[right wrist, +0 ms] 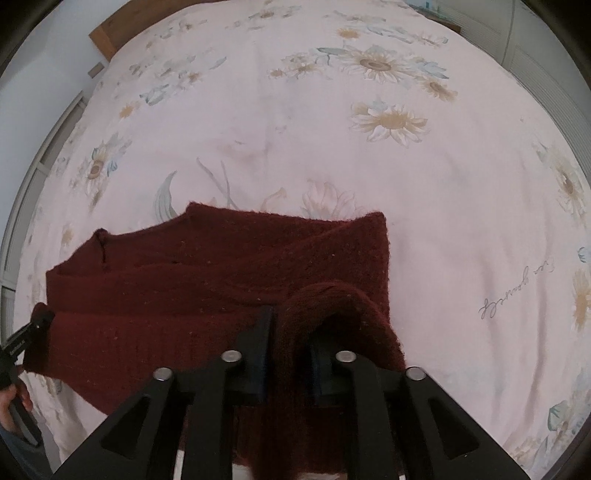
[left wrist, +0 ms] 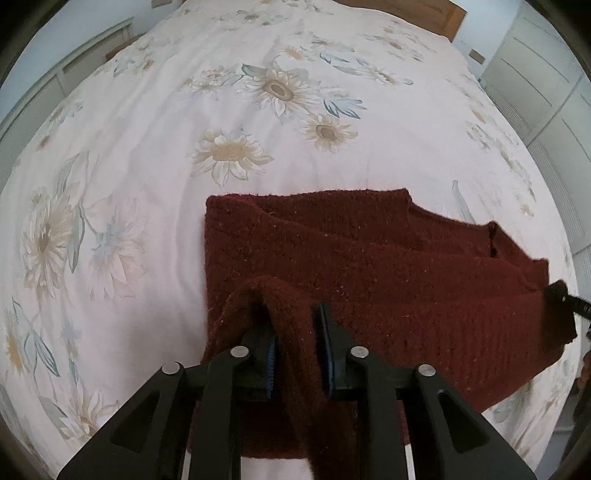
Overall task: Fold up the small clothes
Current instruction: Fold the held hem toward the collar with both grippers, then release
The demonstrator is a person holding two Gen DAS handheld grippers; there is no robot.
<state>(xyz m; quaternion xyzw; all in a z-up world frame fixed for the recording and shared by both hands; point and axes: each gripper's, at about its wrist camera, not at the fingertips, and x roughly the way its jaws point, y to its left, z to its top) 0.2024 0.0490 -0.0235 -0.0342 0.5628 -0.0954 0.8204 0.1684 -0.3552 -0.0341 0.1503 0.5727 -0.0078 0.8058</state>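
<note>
A dark red knitted sweater (left wrist: 369, 258) (right wrist: 221, 266) lies folded into a wide band on the flowered bedspread (left wrist: 147, 155) (right wrist: 461, 221). My left gripper (left wrist: 293, 314) is at the sweater's near left corner. A raised fold of the knit runs between its jaws and drapes over the left finger, and the jaws stand slightly apart, not pressing. My right gripper (right wrist: 291, 325) is at the near right corner, open the same way, with a hump of knit between its jaws. Each gripper's tip shows at the edge of the other view, at the sweater's end.
The pale pink bedspread stretches far beyond the sweater on all sides. A wooden headboard (left wrist: 406, 11) (right wrist: 107, 37) stands at the far end. White cupboard doors (left wrist: 535, 81) flank the bed. A person's hand (right wrist: 9, 406) shows at the left edge.
</note>
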